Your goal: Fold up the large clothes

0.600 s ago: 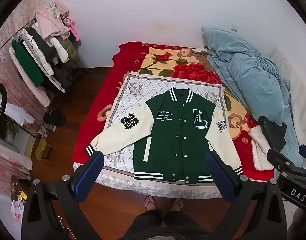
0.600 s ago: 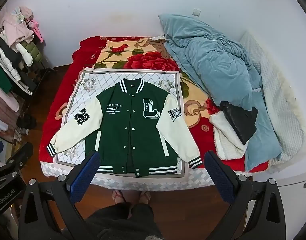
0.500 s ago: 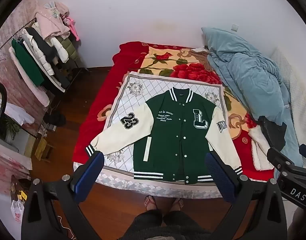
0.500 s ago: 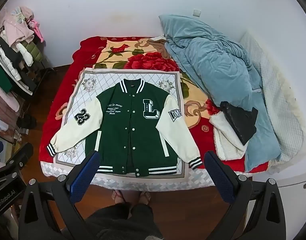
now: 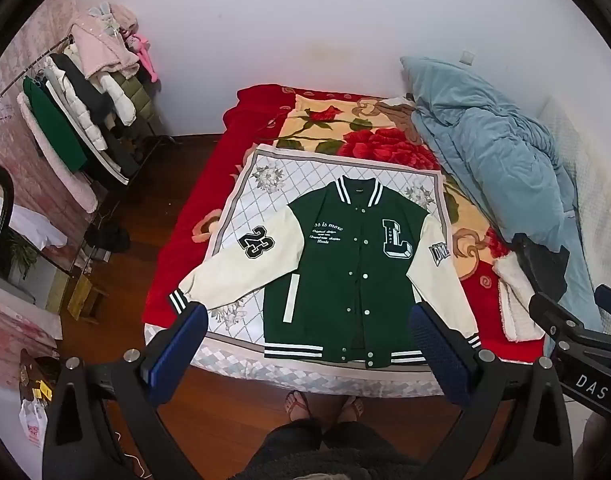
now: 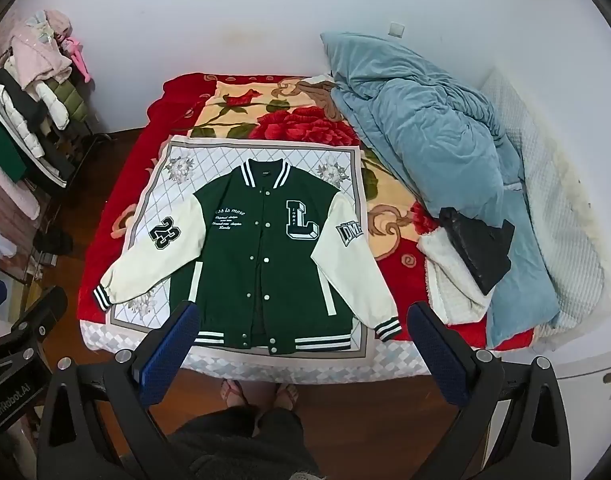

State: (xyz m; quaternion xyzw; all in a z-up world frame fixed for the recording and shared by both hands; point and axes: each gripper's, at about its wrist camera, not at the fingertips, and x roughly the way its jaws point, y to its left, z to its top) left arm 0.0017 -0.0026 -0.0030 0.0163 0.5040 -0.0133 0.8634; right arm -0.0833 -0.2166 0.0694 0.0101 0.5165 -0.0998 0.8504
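A green varsity jacket (image 5: 345,264) with cream sleeves lies flat, front up and buttoned, on a white quilted cloth (image 5: 249,200) at the bed's near end. It also shows in the right wrist view (image 6: 261,256). Both sleeves spread out to the sides. My left gripper (image 5: 309,344) is open and empty, held high above the bed's near edge. My right gripper (image 6: 305,340) is open and empty at the same height. Neither touches the jacket.
A red rose blanket (image 5: 209,248) covers the bed. A blue duvet (image 6: 425,132) is piled at the right with a black item (image 6: 477,248) on white fleece. A clothes rack (image 5: 77,120) stands at the left. The person's feet (image 5: 321,402) stand on the wooden floor.
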